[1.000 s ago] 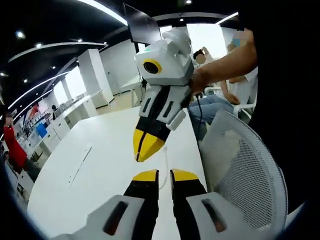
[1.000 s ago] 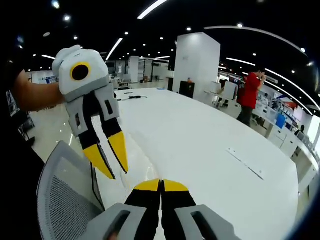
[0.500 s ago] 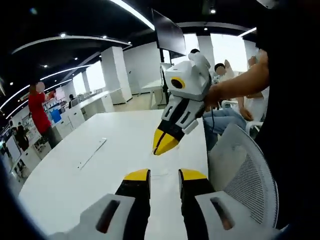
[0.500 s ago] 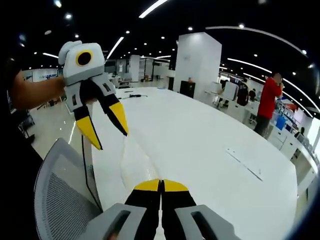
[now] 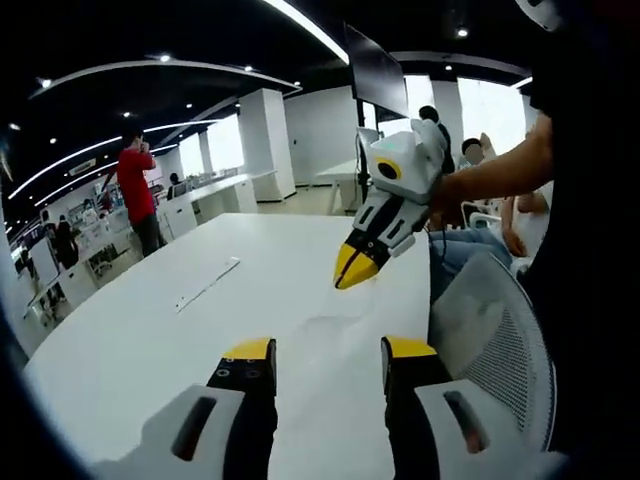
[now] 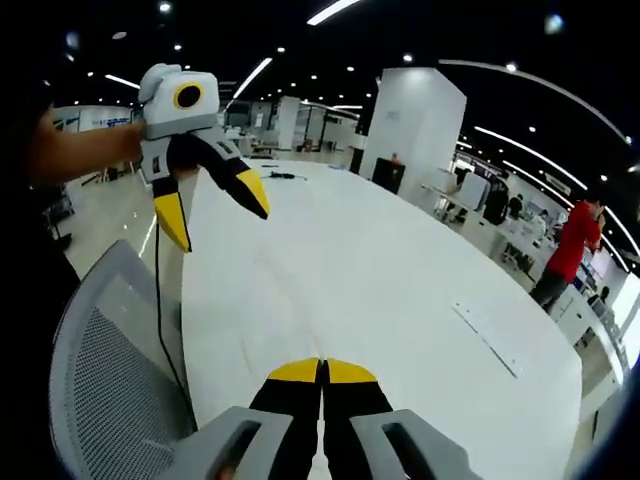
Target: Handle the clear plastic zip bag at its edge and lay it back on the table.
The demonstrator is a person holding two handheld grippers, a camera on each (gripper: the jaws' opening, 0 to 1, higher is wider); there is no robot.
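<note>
While bag (image 5: 335,325) lies flat on white table (image 5: 150,330), faint clear sheet between the two tools: left gripper (image 5: 325,357) jaws wide apart, holding nothing; right gripper (image 6: 322,368) jaws pressed together, grip on bag edge uncertain. Mesh chair (image 6: 95,370) beside table. Person in red (image 5: 133,190) stands beyond.

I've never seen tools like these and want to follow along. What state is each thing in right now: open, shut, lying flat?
left gripper: open, jaws spread wide, holding nothing, up above the table.
right gripper: shut, tips together; I cannot tell whether it pinches the bag.
clear plastic zip bag: seems to lie flat on the white table; too faint to be sure.
mesh chair: nobody sitting in it.
</note>
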